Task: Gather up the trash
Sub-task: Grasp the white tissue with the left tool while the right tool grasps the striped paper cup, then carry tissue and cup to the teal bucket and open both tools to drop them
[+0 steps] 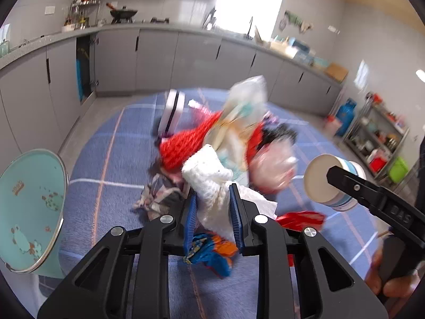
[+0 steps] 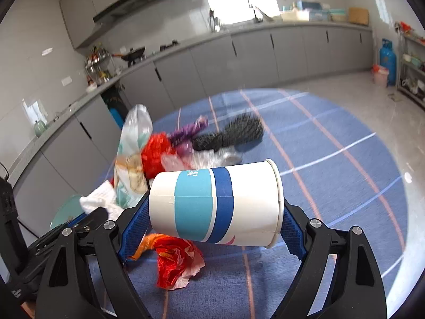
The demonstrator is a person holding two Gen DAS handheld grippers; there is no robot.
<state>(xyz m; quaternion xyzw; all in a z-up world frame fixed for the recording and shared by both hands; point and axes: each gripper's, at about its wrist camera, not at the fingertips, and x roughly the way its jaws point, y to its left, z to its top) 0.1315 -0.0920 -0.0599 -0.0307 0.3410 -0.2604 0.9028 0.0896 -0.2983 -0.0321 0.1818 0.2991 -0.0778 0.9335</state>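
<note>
My left gripper is shut on a crumpled white paper towel and holds it above a blue checked tablecloth. My right gripper is shut on a white paper cup with blue bands, held on its side; the cup also shows in the left wrist view. A trash pile lies beyond: red wrapper, clear plastic bag, grey crumpled paper, blue-orange wrapper. A red-orange wrapper lies under the cup.
A teal bin with a round lid stands at the table's left edge. A white box stands behind the pile. A black bristly brush and purple wrapper lie on the cloth. Grey kitchen cabinets run behind.
</note>
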